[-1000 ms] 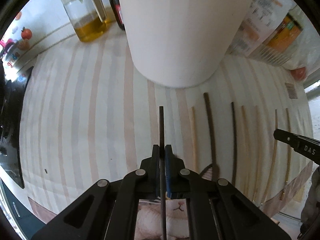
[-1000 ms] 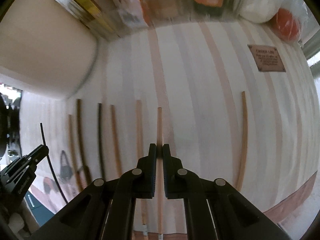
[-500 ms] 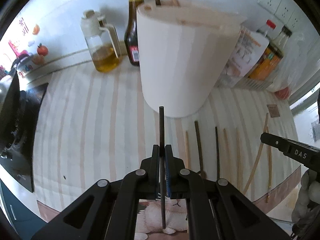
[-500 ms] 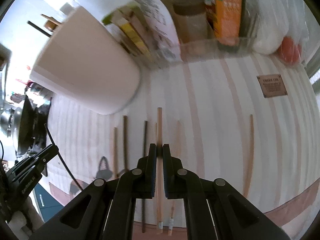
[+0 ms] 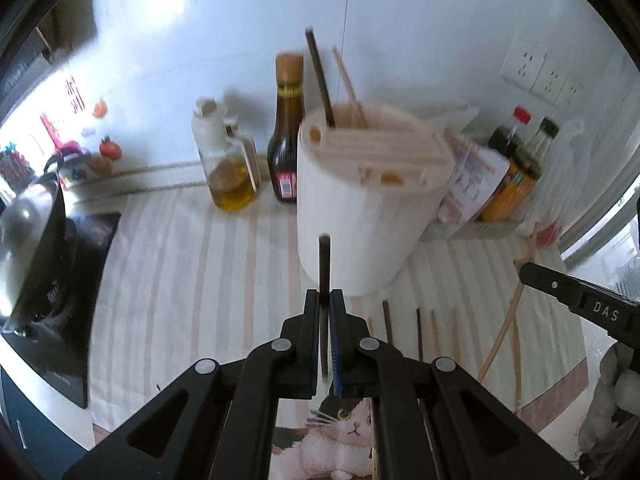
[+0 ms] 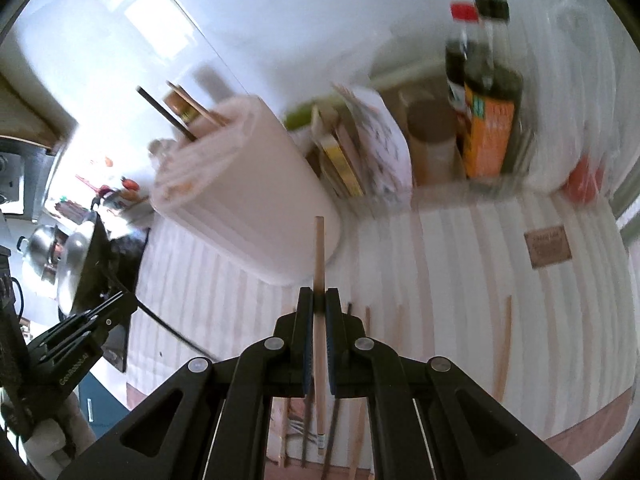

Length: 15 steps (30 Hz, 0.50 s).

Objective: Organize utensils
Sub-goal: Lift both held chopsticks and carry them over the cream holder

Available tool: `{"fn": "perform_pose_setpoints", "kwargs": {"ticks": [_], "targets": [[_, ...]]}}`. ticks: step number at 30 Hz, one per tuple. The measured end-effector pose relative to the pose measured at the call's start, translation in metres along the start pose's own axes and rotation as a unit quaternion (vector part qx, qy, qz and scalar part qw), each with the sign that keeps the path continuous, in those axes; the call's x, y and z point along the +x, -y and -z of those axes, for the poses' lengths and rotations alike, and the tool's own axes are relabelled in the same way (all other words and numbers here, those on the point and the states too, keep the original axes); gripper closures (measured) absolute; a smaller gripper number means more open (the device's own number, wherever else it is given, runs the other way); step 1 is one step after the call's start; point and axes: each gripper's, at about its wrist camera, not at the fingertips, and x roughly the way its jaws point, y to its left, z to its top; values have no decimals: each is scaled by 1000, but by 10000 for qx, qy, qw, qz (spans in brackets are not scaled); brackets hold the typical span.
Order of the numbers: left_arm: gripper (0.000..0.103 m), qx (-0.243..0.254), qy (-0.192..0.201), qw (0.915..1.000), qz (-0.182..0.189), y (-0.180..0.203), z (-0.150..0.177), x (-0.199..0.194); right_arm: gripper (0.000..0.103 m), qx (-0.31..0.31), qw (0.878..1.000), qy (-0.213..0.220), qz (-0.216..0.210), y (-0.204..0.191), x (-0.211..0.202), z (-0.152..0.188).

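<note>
Left wrist: left gripper (image 5: 325,300) clamped on thin dark chopstick (image 5: 324,264), raised before tall white cylindrical holder (image 5: 360,216) on striped cloth (image 5: 180,280).
Right wrist: right gripper (image 6: 320,300) pinches pale wooden chopstick (image 6: 319,256), tip near holder; loose chopsticks (image 6: 506,344) lie on cloth.

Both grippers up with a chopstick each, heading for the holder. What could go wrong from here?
1. The dark chopstick and light chopstick may collide at the white holder.
2. Its slotted top already holds chopsticks; a tip could catch and tip the holder.
3. Bottles stand close behind; a nudge might topple them.
</note>
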Motion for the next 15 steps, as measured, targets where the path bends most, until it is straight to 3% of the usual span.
{"fn": "perform_pose_setpoints", "kwargs": {"ticks": [15], "targets": [[101, 61, 849, 9963, 87, -8, -37, -69, 97, -326, 9949, 860, -407, -43, -64, -39]]}}
